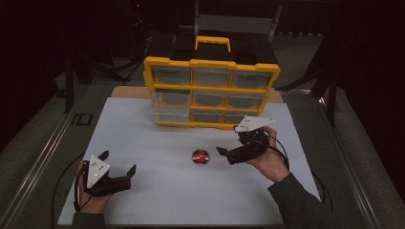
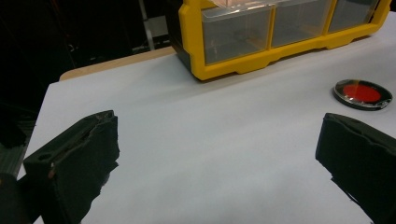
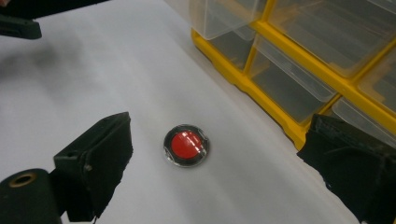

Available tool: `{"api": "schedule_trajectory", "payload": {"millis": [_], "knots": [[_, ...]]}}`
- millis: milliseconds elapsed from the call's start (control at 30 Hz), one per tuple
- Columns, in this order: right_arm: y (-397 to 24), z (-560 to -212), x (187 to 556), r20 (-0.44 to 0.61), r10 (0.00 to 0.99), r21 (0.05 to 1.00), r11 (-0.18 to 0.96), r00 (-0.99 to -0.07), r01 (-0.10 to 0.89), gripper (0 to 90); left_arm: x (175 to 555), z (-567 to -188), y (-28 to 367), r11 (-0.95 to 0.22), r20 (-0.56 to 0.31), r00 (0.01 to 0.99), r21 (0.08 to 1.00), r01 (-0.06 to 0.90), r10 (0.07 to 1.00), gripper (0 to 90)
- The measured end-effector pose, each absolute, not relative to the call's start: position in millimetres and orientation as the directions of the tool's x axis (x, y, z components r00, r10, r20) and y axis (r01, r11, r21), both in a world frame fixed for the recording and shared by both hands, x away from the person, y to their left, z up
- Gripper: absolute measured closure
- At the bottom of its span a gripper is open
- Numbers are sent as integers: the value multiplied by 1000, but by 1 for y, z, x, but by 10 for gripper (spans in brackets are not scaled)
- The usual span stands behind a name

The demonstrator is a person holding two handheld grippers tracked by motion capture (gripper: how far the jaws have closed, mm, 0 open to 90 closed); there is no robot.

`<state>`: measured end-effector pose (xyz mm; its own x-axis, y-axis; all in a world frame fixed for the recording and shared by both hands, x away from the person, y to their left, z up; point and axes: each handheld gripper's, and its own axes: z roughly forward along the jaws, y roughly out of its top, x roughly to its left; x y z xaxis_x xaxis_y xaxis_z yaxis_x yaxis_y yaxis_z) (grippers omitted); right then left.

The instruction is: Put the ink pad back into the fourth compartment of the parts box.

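Red round disc (image 1: 200,156) flat on the white desk (image 1: 157,143) before the yellow drawer cabinet (image 1: 210,90), right claw (image 1: 228,143) spread apart just beside it, left claw (image 1: 118,162) spread apart, well away.

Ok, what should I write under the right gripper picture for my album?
Open right gripper reaching toward a round red disc on the white table, beside a yellow drawer cabinet.

Glossy red disc (image 3: 186,144) – perhaps glass-topped – on matt white board (image 1: 157,191); clear plastic drawers (image 3: 299,70)
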<state>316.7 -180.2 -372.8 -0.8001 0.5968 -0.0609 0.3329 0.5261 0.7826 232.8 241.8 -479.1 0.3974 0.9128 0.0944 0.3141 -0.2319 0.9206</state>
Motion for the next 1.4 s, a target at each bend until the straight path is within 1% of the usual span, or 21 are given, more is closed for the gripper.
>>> {"api": "schedule_trajectory", "payload": {"millis": [567, 1400], "knots": [[-152, -380, 337, -67, 559, 721, 599, -826, 347, 77, 232, -479, 242, -239, 98, 403, 918, 316, 910, 2], [-130, -397, 355, -74, 525, 648, 672, -848, 359, 77, 231, -478, 242, -236, 97, 403, 921, 311, 910, 3]]}}
